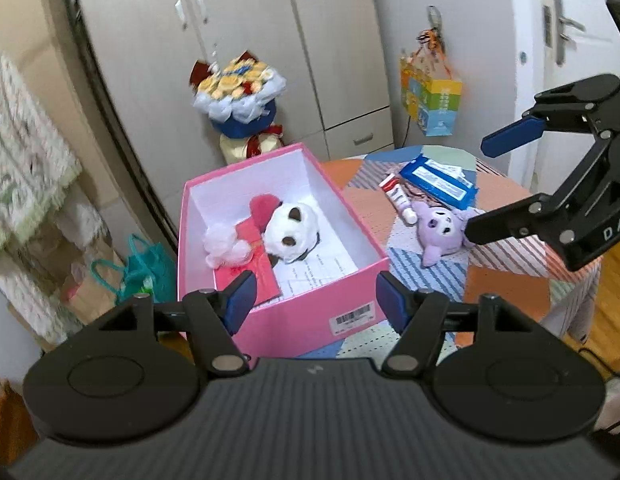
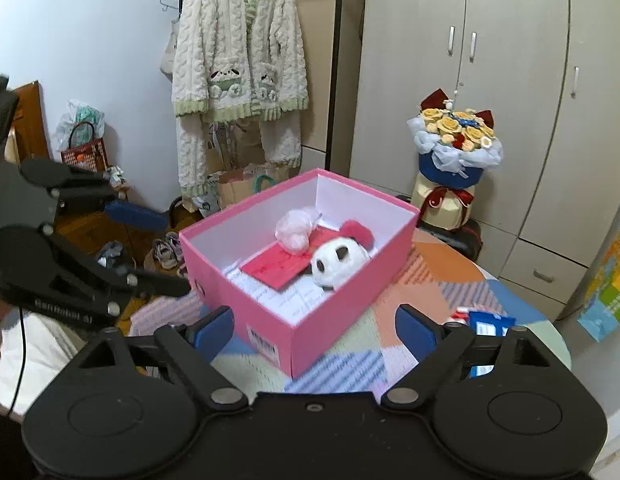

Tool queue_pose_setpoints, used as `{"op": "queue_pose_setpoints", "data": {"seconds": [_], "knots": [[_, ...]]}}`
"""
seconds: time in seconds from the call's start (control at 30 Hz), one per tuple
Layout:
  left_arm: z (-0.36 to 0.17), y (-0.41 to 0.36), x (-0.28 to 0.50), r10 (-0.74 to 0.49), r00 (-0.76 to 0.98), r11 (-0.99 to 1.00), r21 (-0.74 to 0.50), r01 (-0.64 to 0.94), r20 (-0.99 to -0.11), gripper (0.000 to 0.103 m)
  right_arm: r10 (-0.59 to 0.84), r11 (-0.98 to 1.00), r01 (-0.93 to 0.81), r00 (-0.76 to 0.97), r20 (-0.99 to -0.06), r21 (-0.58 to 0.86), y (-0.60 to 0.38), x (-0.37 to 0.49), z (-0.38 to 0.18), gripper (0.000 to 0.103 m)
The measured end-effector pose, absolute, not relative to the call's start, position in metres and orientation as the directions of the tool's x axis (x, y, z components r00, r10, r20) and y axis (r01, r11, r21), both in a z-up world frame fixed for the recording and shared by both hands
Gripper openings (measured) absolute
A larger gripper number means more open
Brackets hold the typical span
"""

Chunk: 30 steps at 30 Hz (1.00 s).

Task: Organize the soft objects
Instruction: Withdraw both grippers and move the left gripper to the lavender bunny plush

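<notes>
1. The panda plush (image 1: 292, 234) and a pink fluffy toy (image 1: 224, 246) already lie in the pink box (image 1: 310, 320).
2. The purple plush (image 1: 439, 232) waits on the table (image 1: 505, 276) beside it.
3. My left gripper (image 1: 313, 296) and right gripper (image 2: 313, 332) both gape empty.

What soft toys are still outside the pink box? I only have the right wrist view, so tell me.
Observer: One. A purple plush toy lies on the tablecloth to the right of the pink box, seen from the left wrist.
Operator: Now tell me what lies next to it.
Observer: A red-and-white tube lies just beside the toy, on the side nearer the box.
</notes>
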<state>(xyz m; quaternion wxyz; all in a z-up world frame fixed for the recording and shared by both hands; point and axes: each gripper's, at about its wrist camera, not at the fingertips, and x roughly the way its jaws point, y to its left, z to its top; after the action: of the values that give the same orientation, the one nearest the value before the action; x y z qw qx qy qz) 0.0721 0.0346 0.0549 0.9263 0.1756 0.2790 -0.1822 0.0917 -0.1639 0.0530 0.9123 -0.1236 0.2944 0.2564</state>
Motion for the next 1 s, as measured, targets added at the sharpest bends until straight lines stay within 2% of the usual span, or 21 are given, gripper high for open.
{"op": "queue_pose_setpoints", "data": {"seconds": [0.13, 0.37, 0.57, 0.7, 0.9, 1.0], "knots": [[0.057, 0.021, 0.059, -0.243, 0.781, 0.85, 0.263, 0.458, -0.575, 0.065, 0.388, 0.842, -0.532, 0.707, -0.592, -0.083, -0.177, 0.071, 0.049, 0.091], [0.049, -0.01, 0.056, -0.297, 0.731, 0.809, 0.246, 0.535, -0.615, 0.067, 0.381, 0.85, -0.52, 0.717, -0.583, -0.085, -0.2, 0.045, 0.033, 0.091], [0.035, -0.039, 0.072, -0.364, 0.661, 0.778, 0.176, 0.603, -0.656, 0.071, 0.375, 0.862, -0.504, 0.713, -0.592, -0.061, -0.225, 0.047, 0.014, 0.091], [0.033, -0.05, 0.087, -0.408, 0.667, 0.802, 0.105, 0.588, -0.624, 0.079, 0.372, 0.871, -0.49, 0.707, -0.601, -0.038, -0.243, 0.059, 0.0, 0.092], [0.029, -0.068, 0.114, -0.475, 0.677, 0.819, 0.001, 0.574, -0.562, 0.082, 0.377, 0.887, -0.461, 0.7, -0.607, 0.019, -0.262, 0.083, -0.028, 0.092], [0.015, -0.079, 0.129, -0.49, 0.669, 0.833, -0.074, 0.549, -0.559, 0.082, 0.401, 0.892, -0.448, 0.718, -0.569, 0.064, -0.273, 0.095, -0.045, 0.092]]}}
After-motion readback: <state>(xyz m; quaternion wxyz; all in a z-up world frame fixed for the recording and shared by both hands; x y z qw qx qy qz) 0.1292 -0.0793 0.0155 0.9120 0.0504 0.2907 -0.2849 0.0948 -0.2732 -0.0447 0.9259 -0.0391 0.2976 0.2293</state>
